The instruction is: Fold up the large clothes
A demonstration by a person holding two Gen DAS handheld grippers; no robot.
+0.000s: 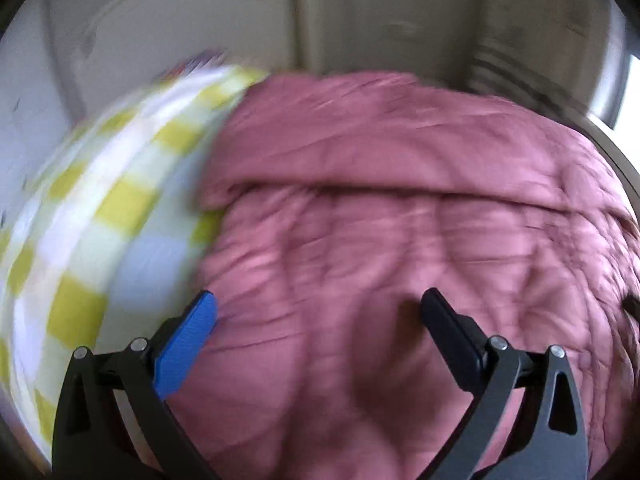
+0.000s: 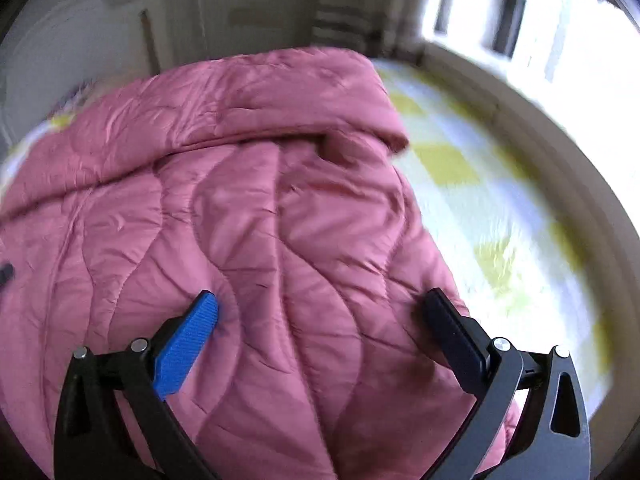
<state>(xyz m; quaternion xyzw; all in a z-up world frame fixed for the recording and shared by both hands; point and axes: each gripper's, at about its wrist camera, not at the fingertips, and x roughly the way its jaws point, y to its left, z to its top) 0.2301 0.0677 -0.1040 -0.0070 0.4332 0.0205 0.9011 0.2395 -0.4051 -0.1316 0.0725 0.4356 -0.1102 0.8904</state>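
Note:
A pink quilted padded garment [image 1: 400, 208] lies spread over a bed, with its far part folded back toward me along a thick crease. In the right wrist view the same pink garment [image 2: 248, 208] fills the left and middle, its right edge running down toward the black finger. My left gripper [image 1: 318, 308] hovers open over the garment near its left edge, nothing between its blue and black fingers. My right gripper [image 2: 320, 308] is open too, just above the quilted surface near the garment's right edge. Both views are motion-blurred.
The bed carries a yellow, white and pale blue checked sheet [image 1: 92, 232], bare at the left, and the checked sheet [image 2: 492, 216] is bare at the right too. A pale wall with doors [image 1: 304, 12] stands beyond the bed. A bright window [image 2: 560, 24] is at the far right.

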